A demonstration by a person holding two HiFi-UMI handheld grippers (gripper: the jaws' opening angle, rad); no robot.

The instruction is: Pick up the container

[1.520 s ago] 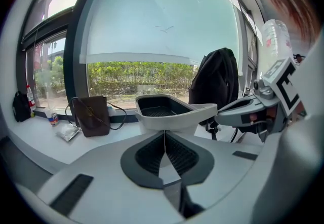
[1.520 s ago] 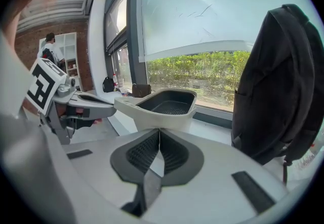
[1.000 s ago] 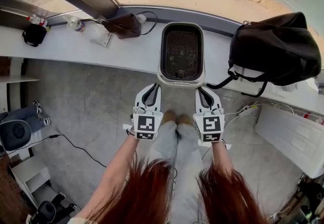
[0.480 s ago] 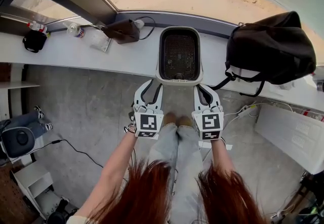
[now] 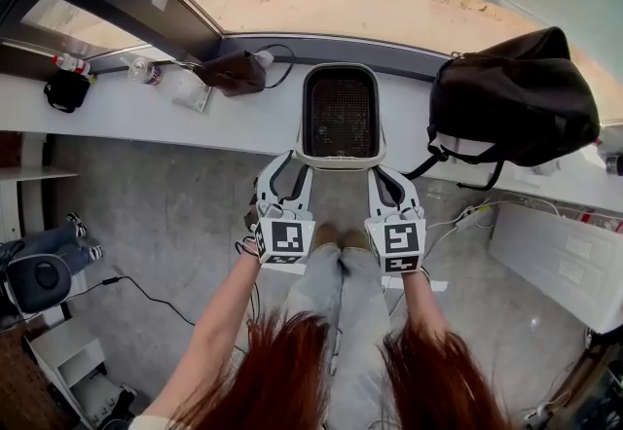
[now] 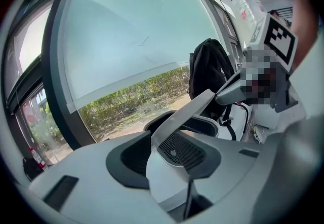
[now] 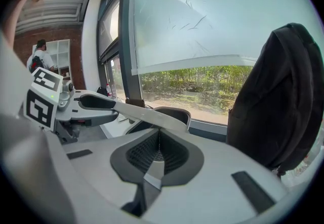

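Note:
The container (image 5: 340, 161), a white tray with a dark mesh inside, lies on the window sill (image 5: 146, 112) with its near end over the edge. My left gripper (image 5: 290, 167) is at its near left corner, open. Its jaws have just been opening, and the thin white rim (image 6: 190, 111) still runs between the pads without being pressed. My right gripper (image 5: 382, 173) is shut on the near right rim. In the right gripper view the rim (image 7: 136, 112) leads out of the closed jaws of that gripper (image 7: 158, 137) toward the tray.
A black backpack (image 5: 516, 97) sits on the sill just right of the container. A dark pouch with a cable (image 5: 234, 73), two small bottles (image 5: 144, 73) and a black item (image 5: 66, 92) lie left. Below are a white unit (image 5: 565, 258) and a round appliance (image 5: 39, 282).
The left gripper's jaws have spread apart from shut at the container's near left corner. The right gripper stays shut on the rim. Both grippers sit slightly closer together in the picture.

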